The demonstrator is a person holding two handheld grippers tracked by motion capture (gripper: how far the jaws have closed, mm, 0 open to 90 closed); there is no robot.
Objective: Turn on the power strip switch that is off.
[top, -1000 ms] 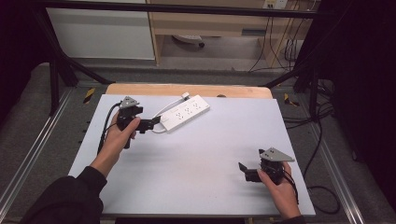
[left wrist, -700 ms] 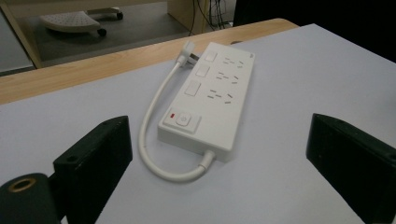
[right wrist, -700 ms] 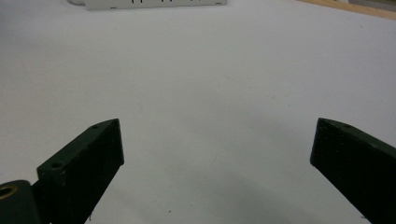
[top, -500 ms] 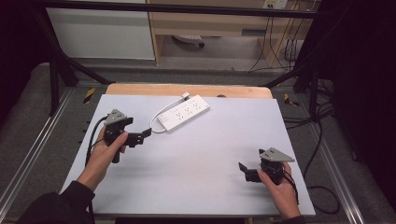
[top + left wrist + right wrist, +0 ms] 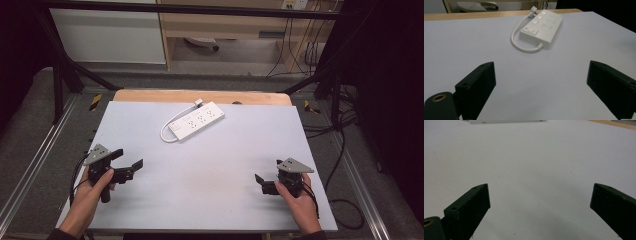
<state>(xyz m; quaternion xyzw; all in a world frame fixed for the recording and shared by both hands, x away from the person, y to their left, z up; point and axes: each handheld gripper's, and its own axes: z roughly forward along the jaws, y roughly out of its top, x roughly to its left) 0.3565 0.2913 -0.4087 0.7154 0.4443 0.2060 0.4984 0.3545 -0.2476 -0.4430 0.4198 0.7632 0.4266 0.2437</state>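
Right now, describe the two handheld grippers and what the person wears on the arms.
Both are black. The left gripper and right gripper each carry a grey three-cornered plate on top and trail a dark cable. Their jaws are flat black blocks with small holes near the tips; in the left gripper view a brass-ringed hole sits at the base. A dark sleeve edge shows at the left wrist.

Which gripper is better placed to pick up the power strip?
Probably the left gripper: it sits nearer the power strip, jaws open and pointing toward it. The right gripper is farther off.

Grey floor (image 5: 30, 135); white cabinet (image 5: 107, 35) and wooden shelf (image 5: 225, 25) behind; cables (image 5: 305, 52) hung right; black frame (image 5: 60, 75).
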